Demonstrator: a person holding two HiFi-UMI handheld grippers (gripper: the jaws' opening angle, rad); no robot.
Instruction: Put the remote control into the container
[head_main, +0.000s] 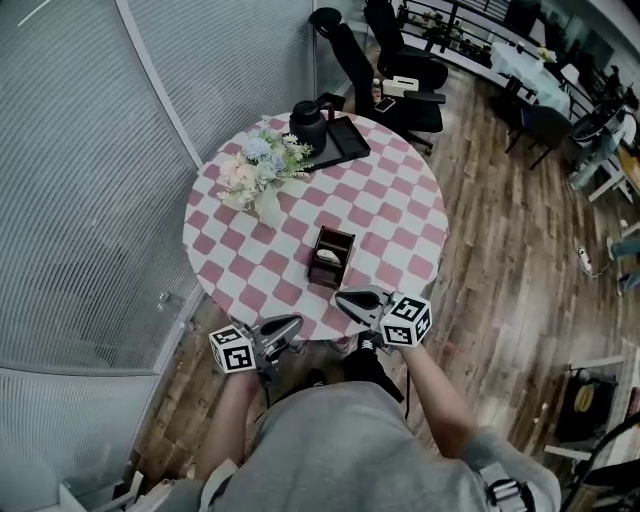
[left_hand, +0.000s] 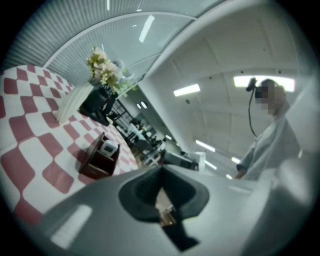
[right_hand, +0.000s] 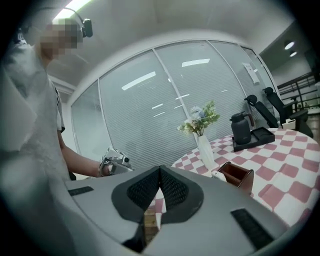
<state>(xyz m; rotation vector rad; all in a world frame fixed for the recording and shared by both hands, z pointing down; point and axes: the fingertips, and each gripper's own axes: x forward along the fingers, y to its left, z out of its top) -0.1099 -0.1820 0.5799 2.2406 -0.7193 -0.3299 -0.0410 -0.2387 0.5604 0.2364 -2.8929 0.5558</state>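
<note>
A brown open container (head_main: 331, 256) stands near the front of the round checkered table (head_main: 400, 210), with the white remote control (head_main: 328, 257) lying inside it. My right gripper (head_main: 341, 297) hovers at the table's front edge, just short of the container, shut with nothing between its jaws. My left gripper (head_main: 297, 323) is lower and to the left, off the table edge, also shut and empty. The left gripper view shows the container (left_hand: 100, 159) and the remote (left_hand: 107, 147) beyond its shut jaws. In the right gripper view the container (right_hand: 239, 176) sits to the right.
A white vase of flowers (head_main: 258, 175) stands at the table's left. A black kettle (head_main: 308, 125) sits on a black tray (head_main: 340, 140) at the far side. Office chairs (head_main: 400, 70) stand behind the table, and a glass wall with blinds runs along the left.
</note>
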